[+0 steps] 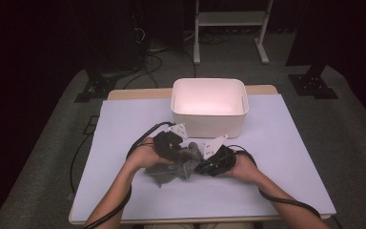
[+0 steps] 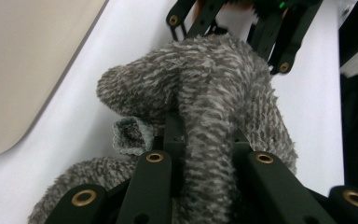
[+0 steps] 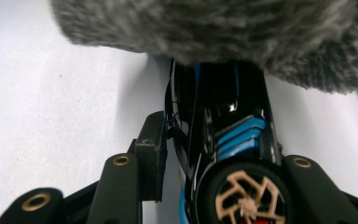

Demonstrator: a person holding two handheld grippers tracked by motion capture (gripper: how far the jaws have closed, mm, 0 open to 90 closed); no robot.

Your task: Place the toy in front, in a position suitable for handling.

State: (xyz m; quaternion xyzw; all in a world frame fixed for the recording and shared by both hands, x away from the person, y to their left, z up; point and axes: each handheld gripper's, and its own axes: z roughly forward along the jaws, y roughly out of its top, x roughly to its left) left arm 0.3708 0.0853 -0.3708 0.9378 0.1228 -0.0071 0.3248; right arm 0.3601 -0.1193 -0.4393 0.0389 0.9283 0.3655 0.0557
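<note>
Between our right gripper's jaws sits a black toy car, seemingly gripped, mid-table; our left gripper pinches the grey fuzzy cloth. We should peel slowly, keeping the car steady.

Dim room, dark walls behind. Grey carpet floor. Wooden tabletop under pale sheet. White metal stand at back. Black stand bases either side, cables across floor.
</note>
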